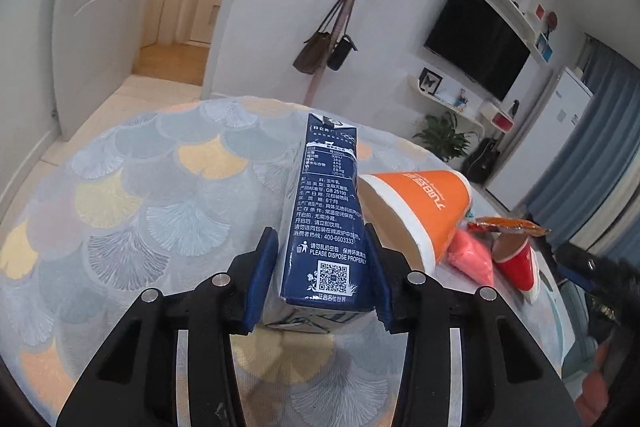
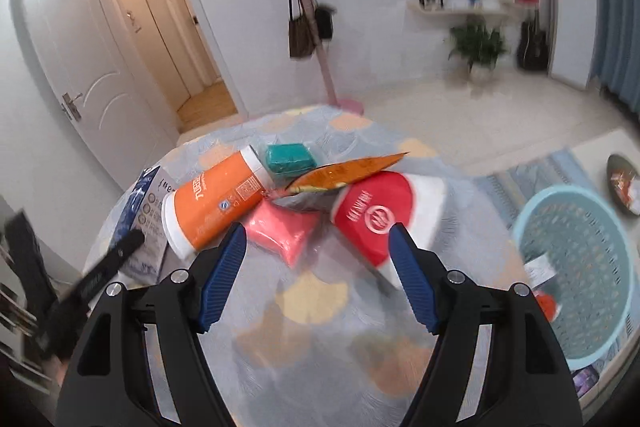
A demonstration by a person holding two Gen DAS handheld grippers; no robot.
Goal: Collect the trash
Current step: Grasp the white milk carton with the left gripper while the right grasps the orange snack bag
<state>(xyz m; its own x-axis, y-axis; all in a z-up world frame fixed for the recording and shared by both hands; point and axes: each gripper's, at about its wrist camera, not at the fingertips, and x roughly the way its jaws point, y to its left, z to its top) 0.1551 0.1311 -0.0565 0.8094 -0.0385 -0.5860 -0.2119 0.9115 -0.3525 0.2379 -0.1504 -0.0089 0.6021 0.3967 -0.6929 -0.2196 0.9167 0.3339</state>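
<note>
Two paper cups [image 2: 216,207] (seemingly glossy)

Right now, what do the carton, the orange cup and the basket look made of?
Carton: coated paperboard with a slight sheen, going by its folded edges and printed panels. Orange cup: probably paper, matte, with a white rolled rim. Basket: likely moulded plastic, light blue and perforated.

The right tongs [image 2: 316,247] hang with jaws wide apart and nothing between them, above the patterned counter [image 2: 320,327]. Just beyond the pink packet [image 2: 286,233] lie an orange cup [image 2: 212,203] on its side to its left, a red cup [image 2: 376,215] to its right, and a teal block [image 2: 290,157] behind. A blue basket [image 2: 580,267] sits far right of the packet.
</note>
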